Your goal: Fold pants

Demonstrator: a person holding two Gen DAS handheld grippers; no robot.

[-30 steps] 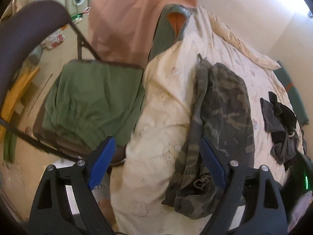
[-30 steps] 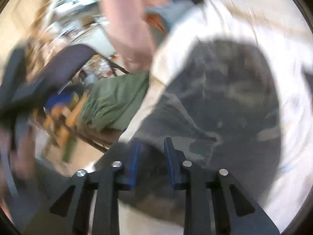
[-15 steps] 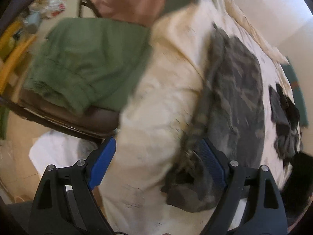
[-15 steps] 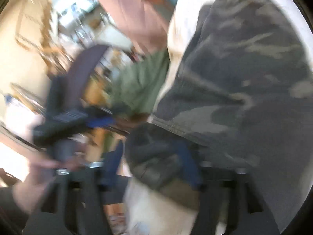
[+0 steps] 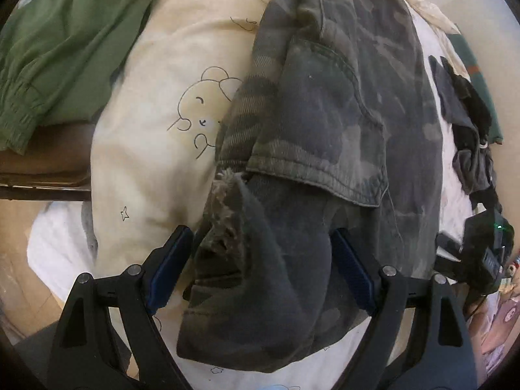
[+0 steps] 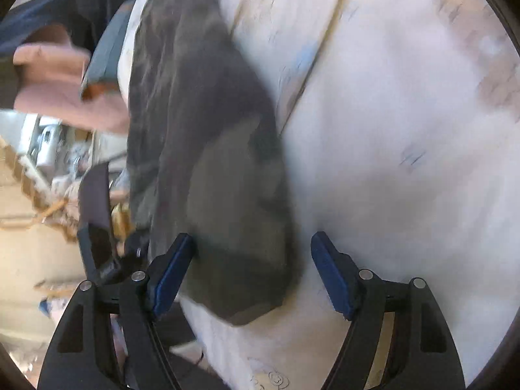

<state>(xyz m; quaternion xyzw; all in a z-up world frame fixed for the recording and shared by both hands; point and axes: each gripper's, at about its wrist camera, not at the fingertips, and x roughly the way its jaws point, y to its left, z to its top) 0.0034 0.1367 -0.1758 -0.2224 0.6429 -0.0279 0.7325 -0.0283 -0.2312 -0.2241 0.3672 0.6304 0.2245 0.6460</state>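
The pants (image 5: 341,123) were camouflage, mottled in olive, grey-green and dark charcoal, with a paler frayed hem; in the blurred right wrist view the same pants (image 6: 208,149) read as plain dark grey with an olive patch. The bed cover (image 5: 146,136) was cream, printed with thin black line-drawn bears and small stars, and looked nearly white in the right wrist view (image 6: 406,162). A garment (image 5: 61,48) to the left was solid moss green. Another heap of clothing (image 5: 468,123) to the right was black and dark grey. The left tongs (image 5: 260,273) were black with blue pads, as were the right tongs (image 6: 253,273). A pink cloth (image 6: 61,81) hung at the far left.
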